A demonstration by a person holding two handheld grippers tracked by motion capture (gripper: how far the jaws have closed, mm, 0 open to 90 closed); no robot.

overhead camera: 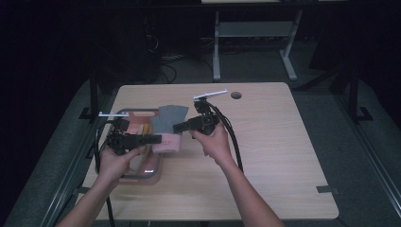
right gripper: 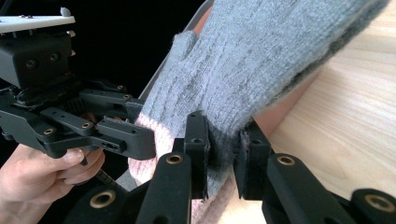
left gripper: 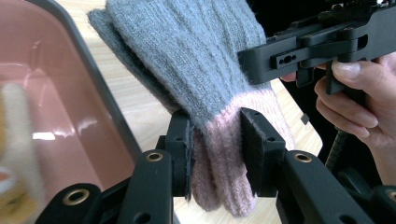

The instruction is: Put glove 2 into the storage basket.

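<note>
A knitted glove, grey (overhead camera: 169, 117) with a pink end (overhead camera: 167, 143), hangs above the table between both grippers, over the right edge of a pink tray (overhead camera: 142, 176). My left gripper (overhead camera: 158, 138) is shut on the pink end (left gripper: 219, 154), its pads pressing the wool from both sides (left gripper: 215, 135). My right gripper (overhead camera: 176, 126) is shut on the grey edge of the glove (right gripper: 261, 60), pinching it between its pads (right gripper: 224, 140). The knit looks two layers thick. The two grippers face each other, tips close together.
The pink tray with a grey rim (left gripper: 100, 88) lies at the table's left front and holds some pale yellow and orange things (overhead camera: 141, 128), blurred. A round cable hole (overhead camera: 236, 95) sits near the table's far edge. Bare wood (overhead camera: 283, 142) extends to the right.
</note>
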